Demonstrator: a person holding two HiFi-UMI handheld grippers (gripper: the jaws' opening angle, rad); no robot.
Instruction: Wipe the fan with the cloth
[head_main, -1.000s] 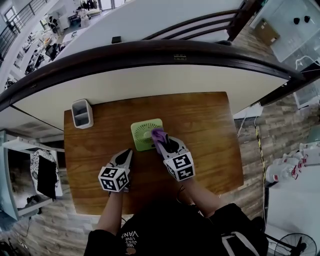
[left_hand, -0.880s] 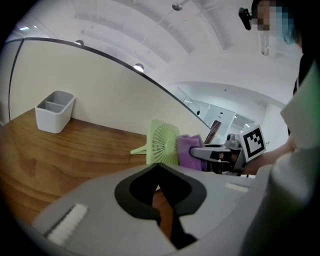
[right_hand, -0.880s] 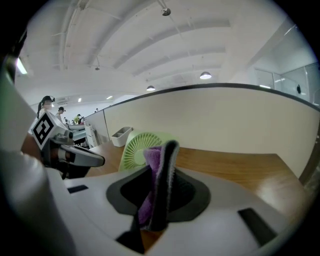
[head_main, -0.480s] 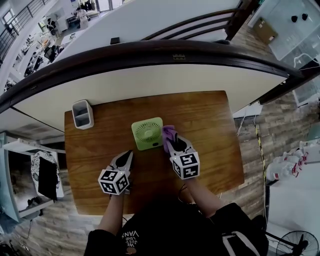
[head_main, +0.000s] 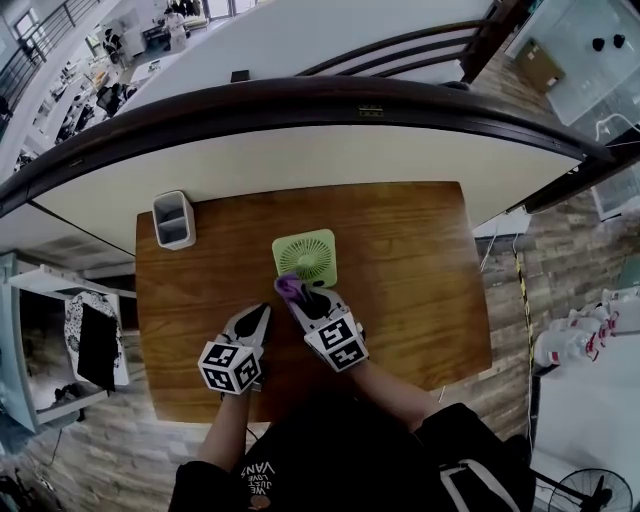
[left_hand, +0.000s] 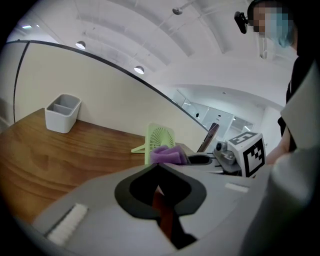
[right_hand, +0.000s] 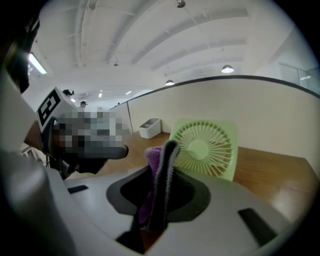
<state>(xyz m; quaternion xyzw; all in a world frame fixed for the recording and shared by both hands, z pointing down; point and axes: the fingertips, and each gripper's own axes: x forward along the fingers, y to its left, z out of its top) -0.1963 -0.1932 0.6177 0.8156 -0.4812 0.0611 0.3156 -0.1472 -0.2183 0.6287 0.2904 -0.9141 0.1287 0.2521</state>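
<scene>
The brown wooden worktop (head_main: 420, 280) is a rectangle whose far edge runs along a pale curved wall with a dark rail on top. Its right half is bare wood out to the right edge. A bare strip also runs along the near edge on either side of the person's arms.

The right hand-held gripper (head_main: 290, 290) reaches in from the near edge toward the middle of the worktop and points at the fan. Its jaws are pinched on the cloth, as the right gripper view shows (right_hand: 165, 150). The left hand-held gripper (head_main: 262, 312) sits just beside it on the left, closer to the near edge. Its jaws are pressed together with nothing between them (left_hand: 156, 165), and its tips are apart from the fan.

The light green square plastic desk fan (head_main: 306, 258) stands near the worktop's centre, a little toward the far edge. Its round grille faces the person (right_hand: 205, 147), and open wood lies on both sides of it.

The white two-compartment plastic holder (head_main: 174, 220) stands at the far left corner, well apart from the fan.

The small purple cloth (head_main: 288, 287) sticks out past the right jaw tips (right_hand: 151, 156) at the fan's near left corner. Whether it touches the fan cannot be told.
</scene>
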